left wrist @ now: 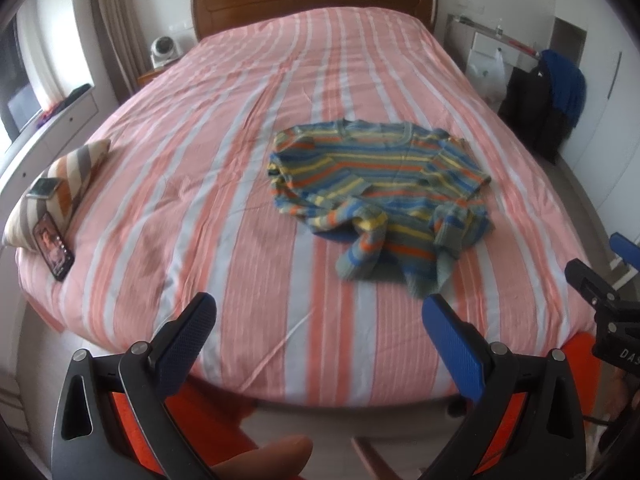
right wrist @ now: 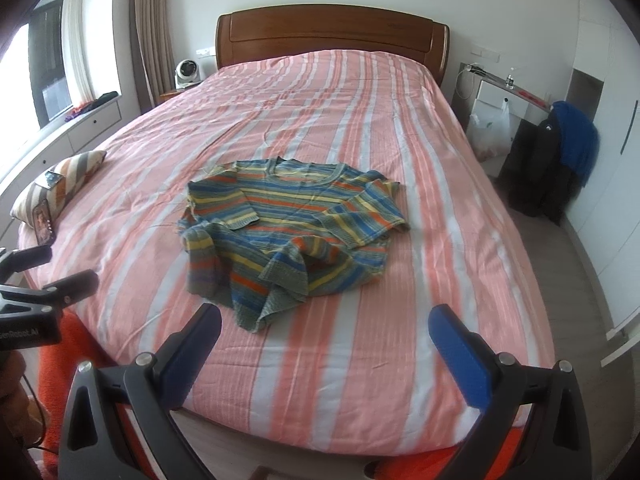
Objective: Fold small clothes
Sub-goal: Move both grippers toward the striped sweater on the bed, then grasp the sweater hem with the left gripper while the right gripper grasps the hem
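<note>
A small striped sweater (left wrist: 376,184) in blue, yellow, orange and grey lies rumpled on the pink-and-white striped bed (left wrist: 200,184), its neck toward the headboard and its hem bunched toward me. The right wrist view has the sweater (right wrist: 292,224) at centre on the bed (right wrist: 440,240). My left gripper (left wrist: 318,312) hovers open over the bed's near edge, short of the sweater and to its left. The right gripper (right wrist: 324,322) is open too, just short of the hem. Neither holds anything. Each gripper also shows at the other view's side edge.
A striped cushion (left wrist: 60,188) with two phones (left wrist: 54,246) on and against it sits at the bed's left edge. Beyond are a wooden headboard (left wrist: 312,4), a small fan (left wrist: 164,50) on the left nightstand, and a chair draped in dark clothes (left wrist: 548,108) on the right.
</note>
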{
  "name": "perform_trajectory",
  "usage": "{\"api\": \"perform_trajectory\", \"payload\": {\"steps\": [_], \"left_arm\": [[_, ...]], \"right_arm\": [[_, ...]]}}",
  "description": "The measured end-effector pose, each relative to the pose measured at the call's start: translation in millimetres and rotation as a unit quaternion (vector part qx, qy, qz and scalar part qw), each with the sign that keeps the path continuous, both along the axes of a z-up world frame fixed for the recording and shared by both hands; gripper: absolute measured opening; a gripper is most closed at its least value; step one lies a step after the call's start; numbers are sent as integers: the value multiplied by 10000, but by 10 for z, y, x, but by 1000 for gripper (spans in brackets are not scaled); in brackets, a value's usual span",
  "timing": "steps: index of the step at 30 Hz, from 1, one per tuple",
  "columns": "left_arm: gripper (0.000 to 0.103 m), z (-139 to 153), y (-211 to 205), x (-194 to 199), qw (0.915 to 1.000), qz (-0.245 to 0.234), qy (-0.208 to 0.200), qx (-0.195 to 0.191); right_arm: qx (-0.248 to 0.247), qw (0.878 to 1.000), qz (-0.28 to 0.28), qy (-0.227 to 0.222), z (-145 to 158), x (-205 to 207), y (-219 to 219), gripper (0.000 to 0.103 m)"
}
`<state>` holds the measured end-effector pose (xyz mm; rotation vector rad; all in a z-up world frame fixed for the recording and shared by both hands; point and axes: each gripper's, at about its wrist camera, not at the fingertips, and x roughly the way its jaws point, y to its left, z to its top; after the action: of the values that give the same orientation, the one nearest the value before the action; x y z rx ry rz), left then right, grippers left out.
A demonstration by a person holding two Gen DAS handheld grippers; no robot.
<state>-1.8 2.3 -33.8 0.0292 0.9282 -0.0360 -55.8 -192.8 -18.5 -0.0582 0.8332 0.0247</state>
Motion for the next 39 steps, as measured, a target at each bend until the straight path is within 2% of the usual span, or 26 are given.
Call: {"api": "perform_trajectory", "payload": {"steps": [14, 27, 30, 35, 37, 39], "left_arm": [[103, -55, -26, 16, 10000, -43, 23, 84], [103, -154, 55, 72, 9999, 55, 108, 58], [103, -212, 120, 112, 9998, 93, 183, -53], [103, -460, 236, 235, 9989, -116, 225, -395], [102, -620, 205, 343, 9968, -426, 310, -594], [102, -801, 116, 507, 9922, -801, 453, -842]], "right_arm": [[-384, 9991, -197, 22, -72, 44, -46, 102], [-441, 9988, -168, 87, -137, 63, 12, 102], [-256, 9995, -181, 28, -126, 62, -29, 102], [572, 9981, 106, -201, -202, 95, -185, 102], [929, 9948, 384, -161, -407, 163, -246, 102], [983, 9930, 641, 114, -752, 289, -231, 102]]}}
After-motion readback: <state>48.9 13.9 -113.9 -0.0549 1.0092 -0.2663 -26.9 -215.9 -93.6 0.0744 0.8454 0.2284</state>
